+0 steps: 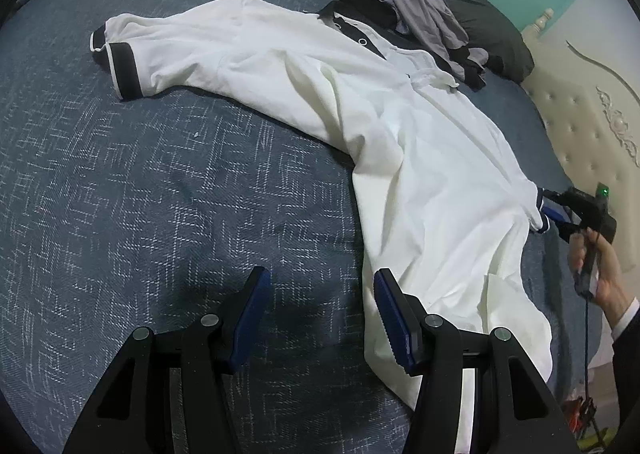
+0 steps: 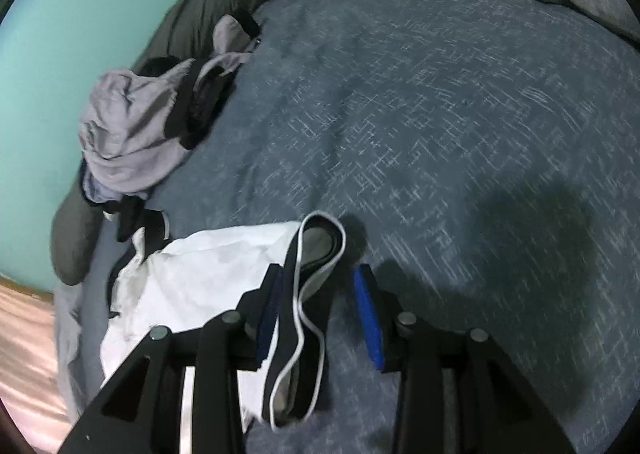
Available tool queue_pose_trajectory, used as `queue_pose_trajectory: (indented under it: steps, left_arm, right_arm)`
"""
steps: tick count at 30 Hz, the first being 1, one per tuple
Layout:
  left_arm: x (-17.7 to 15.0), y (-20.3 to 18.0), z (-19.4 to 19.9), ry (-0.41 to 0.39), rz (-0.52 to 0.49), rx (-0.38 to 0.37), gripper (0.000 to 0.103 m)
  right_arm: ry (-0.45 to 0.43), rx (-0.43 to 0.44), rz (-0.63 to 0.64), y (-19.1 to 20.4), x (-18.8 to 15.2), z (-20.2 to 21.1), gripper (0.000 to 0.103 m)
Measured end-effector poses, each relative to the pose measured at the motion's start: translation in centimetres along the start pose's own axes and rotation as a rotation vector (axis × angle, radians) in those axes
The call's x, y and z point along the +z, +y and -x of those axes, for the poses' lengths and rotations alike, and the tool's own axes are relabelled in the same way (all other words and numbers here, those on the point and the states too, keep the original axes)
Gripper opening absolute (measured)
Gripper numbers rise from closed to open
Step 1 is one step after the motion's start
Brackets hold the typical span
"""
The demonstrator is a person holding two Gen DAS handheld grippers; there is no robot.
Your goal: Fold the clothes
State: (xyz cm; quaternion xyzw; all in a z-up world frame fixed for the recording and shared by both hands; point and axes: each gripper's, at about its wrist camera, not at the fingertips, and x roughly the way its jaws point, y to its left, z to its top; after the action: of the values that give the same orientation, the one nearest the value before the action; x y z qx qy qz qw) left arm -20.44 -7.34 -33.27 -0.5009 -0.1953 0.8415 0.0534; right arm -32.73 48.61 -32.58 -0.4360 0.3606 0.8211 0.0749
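White polo shirt (image 1: 400,125) lies spread on the bed (image 1: 160,193). Left gripper (image 1: 320,314) is open; right gripper (image 2: 320,318), open around the sleeve cuff (image 2: 316,278), should close on both layers.

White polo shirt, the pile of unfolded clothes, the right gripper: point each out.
White polo shirt (image 1: 420,157): left wrist view, chest panel.
Pile of unfolded clothes (image 2: 128,133): right wrist view, grey garment on top.
Right gripper (image 2: 320,314): right wrist view, between fingertips.

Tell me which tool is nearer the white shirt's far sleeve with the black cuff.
Left. The left tool sits open at the shirt's hem, facing that sleeve cuff across the bed. The right tool is at the opposite sleeve's cuff, farther away.
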Motion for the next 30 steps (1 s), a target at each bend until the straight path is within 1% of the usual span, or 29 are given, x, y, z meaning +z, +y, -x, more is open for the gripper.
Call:
queue_pose_trajectory:
  steps: [2,6,7,8,11,12,14,18,30]
  left_arm:
    - [0.1,0.1,0.0,-0.002,0.002,0.001,0.058]
    - [0.2,0.1,-0.3,0.002,0.002,0.006,0.058]
    - [0.1,0.1,-0.4,0.003,0.001,0.008,0.058]
    - [0.1,0.2,-0.4,0.005,0.000,0.009,0.058]
    - [-0.1,0.1,-0.6,0.009,-0.003,0.011,0.058]
    - [-0.1,0.1,-0.6,0.009,-0.004,0.011,0.058]
    - [-0.1,0.0,-0.6,0.007,-0.006,0.011,0.058]
    - [-0.1,0.1,-0.7,0.008,-0.010,0.013,0.058]
    - [0.0,0.5,-0.8,-0.002,-0.008,0.024,0.058]
  right_arm:
    - [-0.011,-0.002,-0.018,0.0,0.6,-0.5,0.037]
    - [-0.023,-0.030,0.005,0.1,0.9,-1.0,0.037]
    - [-0.030,-0.034,0.018,0.2,0.9,-0.9,0.033]
    - [-0.026,-0.034,0.034,0.3,0.9,-1.0,0.021]
    - [-0.022,-0.037,0.082,0.6,0.6,-1.0,0.006]
    - [-0.024,-0.041,0.097,0.7,0.6,-0.9,0.004]
    - [-0.046,-0.058,0.107,0.7,0.5,-0.4,0.003]
    - [-0.115,-0.048,0.118,0.5,1.1,1.3,0.003]
    - [-0.216,-0.031,0.168,4.0,5.7,2.5,0.002]
